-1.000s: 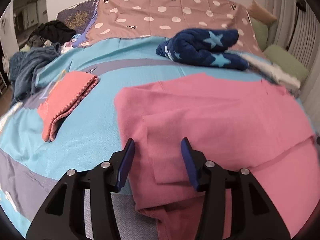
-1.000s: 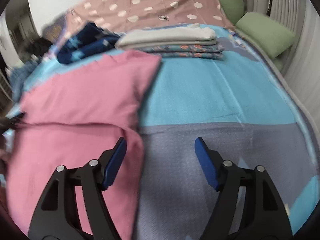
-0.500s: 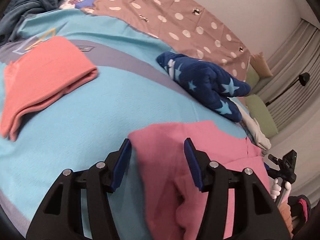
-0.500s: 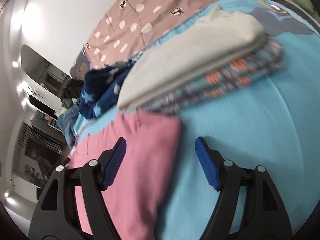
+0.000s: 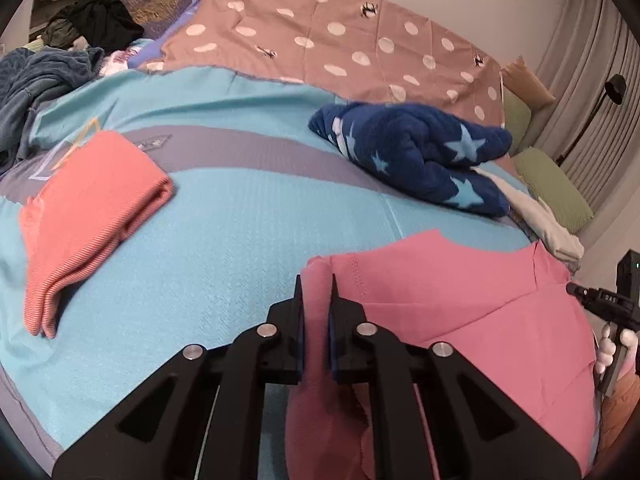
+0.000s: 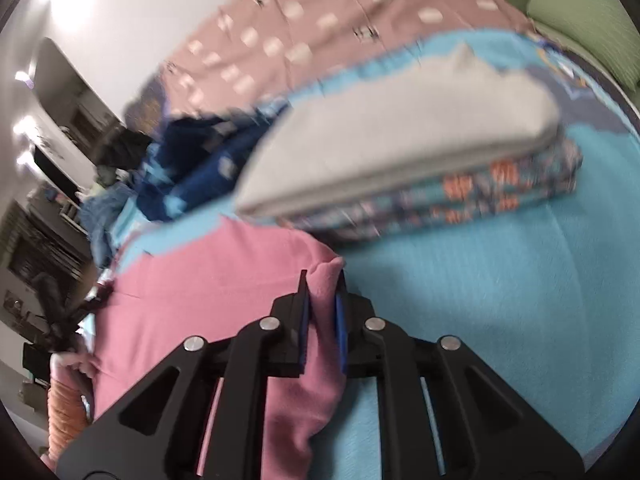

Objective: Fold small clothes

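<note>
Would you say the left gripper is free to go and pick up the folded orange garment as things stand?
Probably not yet: the left gripper is shut on a corner of the pink garment. The orange garment lies unobstructed to its left.

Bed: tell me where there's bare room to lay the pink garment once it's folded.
Widest bare stretch of bed cover: between the folded orange garment and the pink garment, in front of the star blanket. More room right of the pink garment, below the folded stack. Crowded: far left clothes heap.
</note>
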{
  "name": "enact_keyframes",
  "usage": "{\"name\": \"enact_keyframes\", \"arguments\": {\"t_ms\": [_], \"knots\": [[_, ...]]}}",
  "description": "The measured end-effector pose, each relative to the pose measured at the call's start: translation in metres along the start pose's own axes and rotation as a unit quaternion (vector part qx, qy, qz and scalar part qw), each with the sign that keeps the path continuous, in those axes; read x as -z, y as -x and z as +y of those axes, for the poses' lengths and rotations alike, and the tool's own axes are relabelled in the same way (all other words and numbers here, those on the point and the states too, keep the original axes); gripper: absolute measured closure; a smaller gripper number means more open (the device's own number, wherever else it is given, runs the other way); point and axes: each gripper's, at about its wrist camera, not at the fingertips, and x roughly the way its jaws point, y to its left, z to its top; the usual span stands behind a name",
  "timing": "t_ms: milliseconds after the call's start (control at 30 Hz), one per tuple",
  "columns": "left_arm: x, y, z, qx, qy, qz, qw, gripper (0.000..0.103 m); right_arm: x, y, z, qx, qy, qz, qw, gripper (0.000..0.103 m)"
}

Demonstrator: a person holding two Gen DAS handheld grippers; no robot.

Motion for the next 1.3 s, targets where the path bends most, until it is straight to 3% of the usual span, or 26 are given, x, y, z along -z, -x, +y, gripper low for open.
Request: {"name": "enact_keyframes", "arguments": {"t_ms": [100,167,233,300,400,433,467,500,600,733,1000,1300], "knots": [[0.001,0.034,0.005,-0.02,0.001,-0.038,0.9991,0.083,0.011,0.026,-0.012,-0.017,-0.038,-0.03,0.999,0.07],[0.005,0.056,0.005,-0.008,-0.001,-0.05,0.9987,0.079,0.024,0.045,-0.012,-0.023,-0.033,-0.03,0.999,0.07],[0.019,0.082,0.0,0.008,-0.014,-0.055,0.9984,0.061,0.041,0.066,-0.007,-0.022,-0.01,-0.027,0.999,0.07],[0.037,0.092,-0.009,0.01,-0.04,-0.041,0.9983,0.059,0.064,0.084,0.001,-0.024,0.02,-0.019,0.999,0.064],[0.07,0.078,-0.018,-0.003,-0.07,0.013,0.9975,0.053,0.099,0.092,0.019,-0.008,0.067,-0.011,0.998,0.051],[0.083,0.062,-0.019,-0.028,-0.077,0.047,0.9955,0.051,0.107,0.087,0.024,0.015,0.083,-0.003,0.996,0.053],[0.089,0.059,-0.02,-0.035,-0.082,0.044,0.995,0.051,0.119,0.08,0.024,0.091,0.1,0.002,0.991,0.057],[0.088,0.063,-0.021,-0.038,-0.085,0.035,0.995,0.051,0.124,0.076,0.022,0.14,0.113,-0.01,0.984,0.072],[0.088,0.072,-0.013,-0.1,-0.071,0.024,0.9922,0.052,0.124,0.086,0.008,0.12,0.052,-0.029,0.991,0.071],[0.101,0.096,0.003,-0.046,-0.032,0.022,0.9982,0.053,0.134,0.09,0.015,0.138,0.07,-0.029,0.988,0.071],[0.154,0.131,-0.009,0.094,-0.011,0.051,0.9942,0.052,0.157,0.113,-0.001,0.058,0.023,-0.028,0.998,0.067],[0.197,0.16,-0.02,0.147,-0.018,0.069,0.9866,0.052,0.2,0.146,-0.009,-0.021,0.006,-0.02,1.0,0.062]]}}
